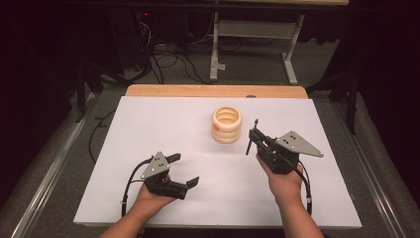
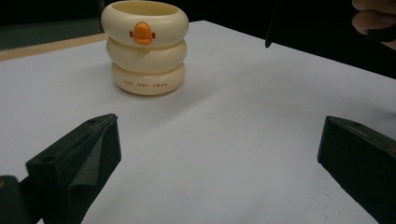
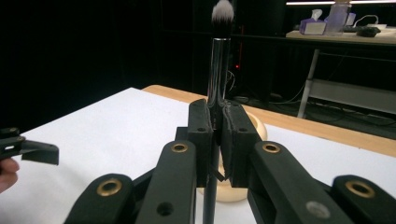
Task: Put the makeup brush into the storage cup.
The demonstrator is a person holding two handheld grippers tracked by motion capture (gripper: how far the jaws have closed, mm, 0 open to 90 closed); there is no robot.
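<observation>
Carrying step: right tongs (image 1: 253,137) clamped on an upright makeup brush (image 3: 218,70) beside the cream ringed holder (image 1: 227,125) mid-table; left tongs (image 1: 184,171) apart, idle; next, lower brush into holder's mouth.

We see a laboratory: a white-topped wooden surface (image 1: 163,124), black curtains (image 1: 44,59), tangled black floor cables (image 1: 168,62), and a white metal-framed bench (image 1: 257,29).
</observation>
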